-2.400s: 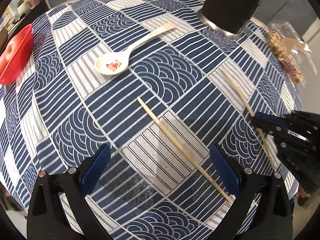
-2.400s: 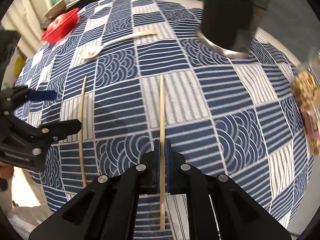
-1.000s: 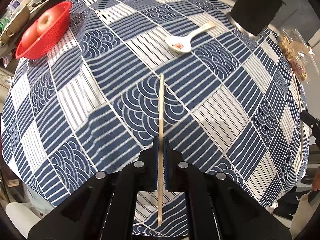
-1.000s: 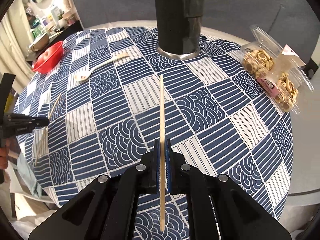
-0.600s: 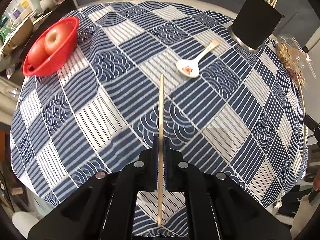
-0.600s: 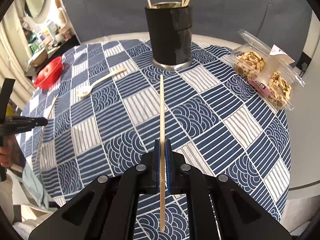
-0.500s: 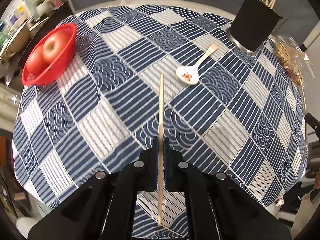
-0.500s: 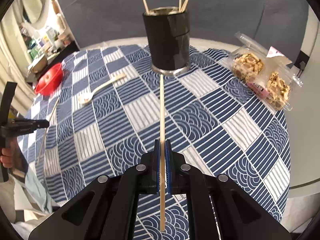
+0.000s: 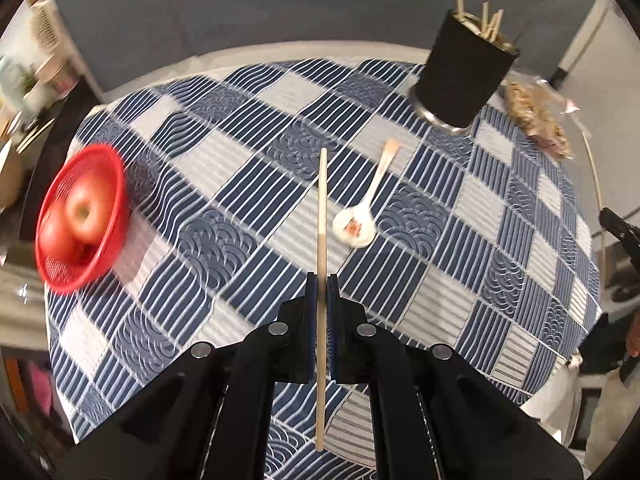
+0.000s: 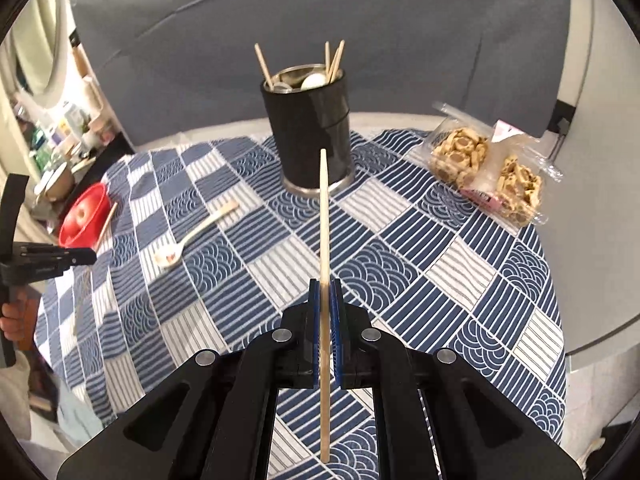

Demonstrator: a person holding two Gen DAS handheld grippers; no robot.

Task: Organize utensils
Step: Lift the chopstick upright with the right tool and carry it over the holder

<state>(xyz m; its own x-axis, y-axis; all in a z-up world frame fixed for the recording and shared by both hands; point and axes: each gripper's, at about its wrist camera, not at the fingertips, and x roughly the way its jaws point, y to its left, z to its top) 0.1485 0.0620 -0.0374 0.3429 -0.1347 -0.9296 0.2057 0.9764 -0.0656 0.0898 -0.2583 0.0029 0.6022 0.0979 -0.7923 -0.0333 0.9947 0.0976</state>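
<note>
A wooden chopstick (image 9: 321, 240) is clamped between the closed jaws of the left gripper (image 9: 321, 292), held near its lower third so that most of its length projects forward over the blue-and-white patterned tablecloth (image 9: 440, 288); a second chopstick (image 10: 325, 248) is pinched the same way in the right gripper (image 10: 325, 296), its tip pointing toward the black utensil holder (image 10: 308, 132). Both sticks are carried clear of the cloth. The holder stands at the far side of the table, with several chopsticks and what looks like a spoon bowl already standing in it. A white ceramic spoon (image 9: 362, 210) is left lying on the cloth between the holder and the grippers, bowl up, touching nothing else. The chopsticks are judged to be very light, stiff and smooth, so that a narrow pinch is sufficient, though a stick gripped well off its middle can be expected to pivot or slide between the pads if knocked against the holder's rim. The spoon is judged to be heavier, glazed and slippery, and breakable if dropped; its flat handle, rather than the rounded bowl, is the part best taken hold of. A red basket of apples (image 9: 80, 220) and a clear pack of cookies (image 10: 488, 168) are well apart from the utensils.
</note>
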